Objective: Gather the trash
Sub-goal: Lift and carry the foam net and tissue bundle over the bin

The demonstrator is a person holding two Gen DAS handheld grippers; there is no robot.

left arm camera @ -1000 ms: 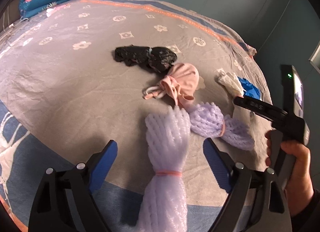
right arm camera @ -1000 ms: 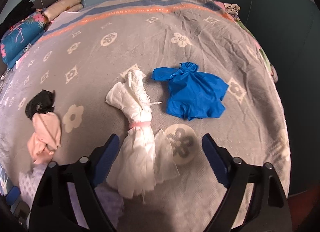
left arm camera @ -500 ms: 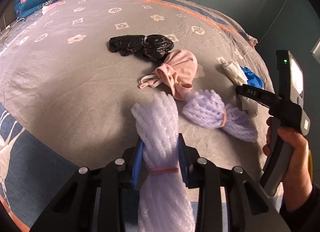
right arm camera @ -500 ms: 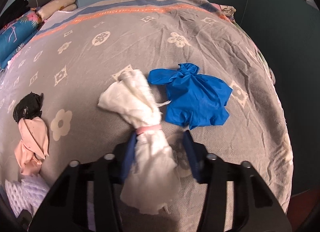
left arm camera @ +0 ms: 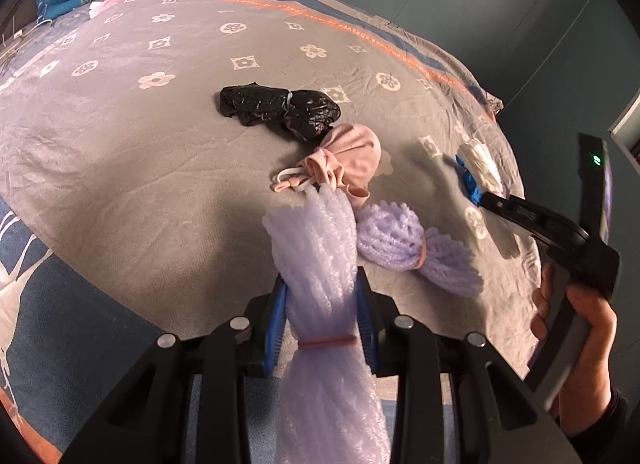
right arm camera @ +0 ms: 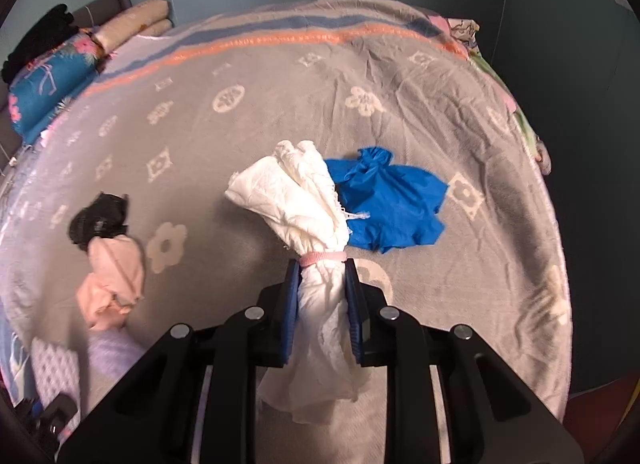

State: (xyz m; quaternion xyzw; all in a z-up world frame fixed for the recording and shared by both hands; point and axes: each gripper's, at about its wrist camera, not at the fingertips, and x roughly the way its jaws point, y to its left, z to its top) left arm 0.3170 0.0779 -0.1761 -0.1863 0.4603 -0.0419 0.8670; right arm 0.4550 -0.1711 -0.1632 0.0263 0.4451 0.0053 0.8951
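The left claw [left arm camera: 322,324] is clenched on the lavender foam-net bundle [left arm camera: 316,260], the right claw [right arm camera: 322,300] on the white paper bundle [right arm camera: 296,200], both over the bed [right arm camera: 280,104]. Each grip sits beside a pink band on soft, compressible stuff, so either bundle could slide out; the long foam tail might snag the second foam bundle [left arm camera: 412,244] lying just beside it.

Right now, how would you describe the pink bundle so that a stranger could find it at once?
Start at the grey patterned bedspread. Near its middle lies a black plastic bundle, and the pink bundle touches its near end. It is the only salmon-pink cloth piece, knotted with white cord, between the black one and the lilac foam nets.
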